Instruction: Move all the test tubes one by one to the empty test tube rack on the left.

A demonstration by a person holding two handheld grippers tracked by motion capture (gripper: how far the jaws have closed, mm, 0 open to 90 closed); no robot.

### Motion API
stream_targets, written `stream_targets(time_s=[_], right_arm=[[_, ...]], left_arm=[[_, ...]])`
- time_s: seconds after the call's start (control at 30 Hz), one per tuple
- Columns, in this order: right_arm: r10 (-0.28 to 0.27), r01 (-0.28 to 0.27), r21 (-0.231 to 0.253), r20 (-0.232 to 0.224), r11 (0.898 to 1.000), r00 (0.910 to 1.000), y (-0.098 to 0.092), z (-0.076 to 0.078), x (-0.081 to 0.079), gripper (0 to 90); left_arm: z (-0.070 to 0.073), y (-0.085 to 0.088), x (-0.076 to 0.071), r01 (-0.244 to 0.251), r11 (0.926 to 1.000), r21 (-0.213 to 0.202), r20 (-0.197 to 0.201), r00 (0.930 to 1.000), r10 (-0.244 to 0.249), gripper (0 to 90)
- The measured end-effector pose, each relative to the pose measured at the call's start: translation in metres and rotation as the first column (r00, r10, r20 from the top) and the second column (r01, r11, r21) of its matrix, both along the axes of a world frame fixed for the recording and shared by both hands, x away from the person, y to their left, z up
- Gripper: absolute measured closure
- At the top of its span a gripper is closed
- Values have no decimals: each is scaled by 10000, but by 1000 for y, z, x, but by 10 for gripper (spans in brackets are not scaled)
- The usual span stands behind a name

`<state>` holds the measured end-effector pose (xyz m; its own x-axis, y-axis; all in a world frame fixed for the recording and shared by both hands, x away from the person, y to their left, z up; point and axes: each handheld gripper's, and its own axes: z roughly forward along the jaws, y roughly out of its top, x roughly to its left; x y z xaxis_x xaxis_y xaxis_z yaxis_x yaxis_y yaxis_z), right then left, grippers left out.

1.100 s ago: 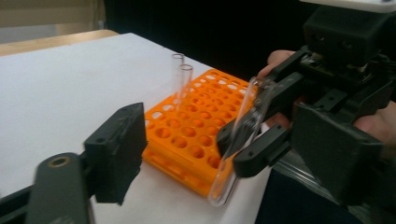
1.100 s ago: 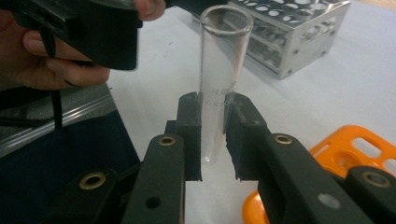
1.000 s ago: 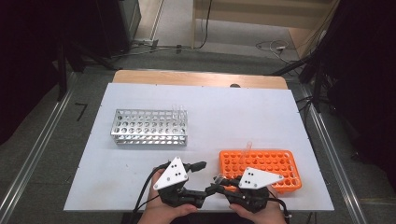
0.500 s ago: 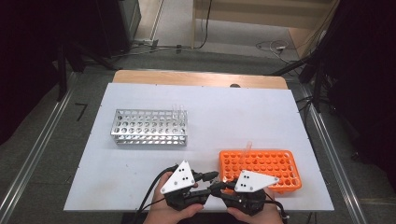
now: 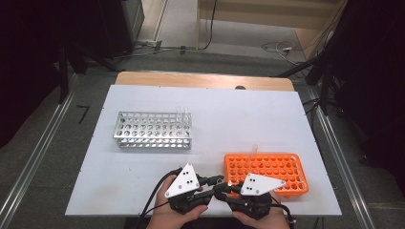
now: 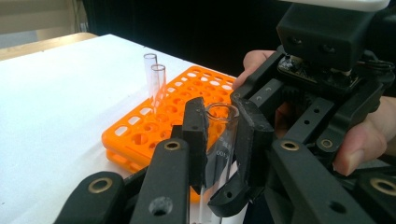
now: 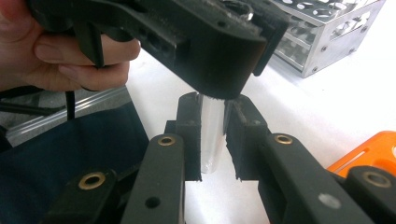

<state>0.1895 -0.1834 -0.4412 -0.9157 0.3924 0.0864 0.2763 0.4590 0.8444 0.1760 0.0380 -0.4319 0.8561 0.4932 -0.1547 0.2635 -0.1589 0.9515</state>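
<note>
White table (image 5: pixel 143 191); left claw (image 6: pixel 219 135) view reveals tube (image 6: pixel 219 140) clamped.

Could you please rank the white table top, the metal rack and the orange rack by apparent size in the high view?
1. white table top
2. metal rack and orange rack: alike, unranked.

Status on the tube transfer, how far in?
Done: two tubes stand in the metal rack, at its far right corner. In hand: both the left gripper and the right gripper are shut on one clear tube, a handover; the left's jaws have just closed. Left: two tubes upright in the orange rack.
</note>
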Motion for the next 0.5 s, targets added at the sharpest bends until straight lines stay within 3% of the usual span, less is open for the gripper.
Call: stream_targets(time_s=[0.17, 0.5], right_arm=[[-19, 19, 62, 10, 10000, 10000, -2, 1, 1, 724], [20, -24, 221, 208, 9998, 9998, -13, 1, 1, 565]], left_arm=[[2, 2, 1, -6, 10000, -93, -27, 10000, 6, 756], [7, 17, 9, -496, 9985, -219, -51, 9988, 495, 757]])
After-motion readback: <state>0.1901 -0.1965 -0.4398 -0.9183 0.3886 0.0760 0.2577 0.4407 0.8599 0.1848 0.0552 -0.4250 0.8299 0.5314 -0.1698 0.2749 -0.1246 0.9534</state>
